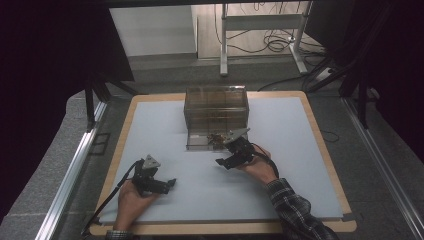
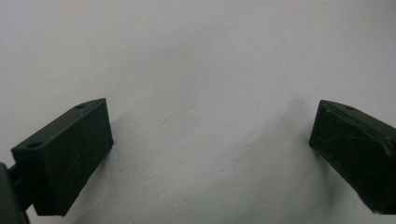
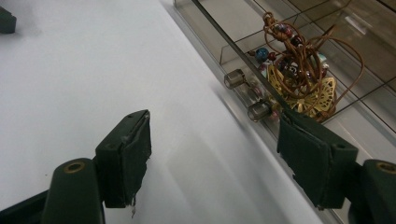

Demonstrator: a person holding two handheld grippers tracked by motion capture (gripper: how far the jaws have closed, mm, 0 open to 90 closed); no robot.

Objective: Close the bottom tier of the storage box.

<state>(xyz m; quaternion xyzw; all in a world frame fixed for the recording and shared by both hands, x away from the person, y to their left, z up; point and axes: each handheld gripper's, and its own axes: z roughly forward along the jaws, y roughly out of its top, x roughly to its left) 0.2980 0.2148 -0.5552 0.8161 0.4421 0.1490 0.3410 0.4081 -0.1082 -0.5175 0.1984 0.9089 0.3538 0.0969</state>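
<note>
A smoky clear drawer box [image 1: 216, 105] stands at the middle back of the white mat [image 1: 280, 165]. Its bottom drawer [image 1: 197, 142] is pulled out toward me. A tangle of brown cord, beads and a gold filigree pendant [image 3: 299, 74] lies in that drawer, behind the drawer's clear handle [image 3: 247, 95]. My right gripper [image 1: 223, 162] sits just in front of the drawer, open [image 3: 215, 126], one jaw over the mat and the other beside the drawer's front wall. My left gripper [image 1: 169, 183] rests low over bare mat at the front left, open [image 2: 212, 116] with nothing between its jaws.
The mat lies on a wooden board [image 1: 320, 145] with grey carpet around it. Metal rails [image 1: 75, 165] run along both sides. Table legs and cables [image 1: 280, 42] lie on the floor beyond. A corner of the left gripper [image 3: 5, 21] shows far off in the right gripper view.
</note>
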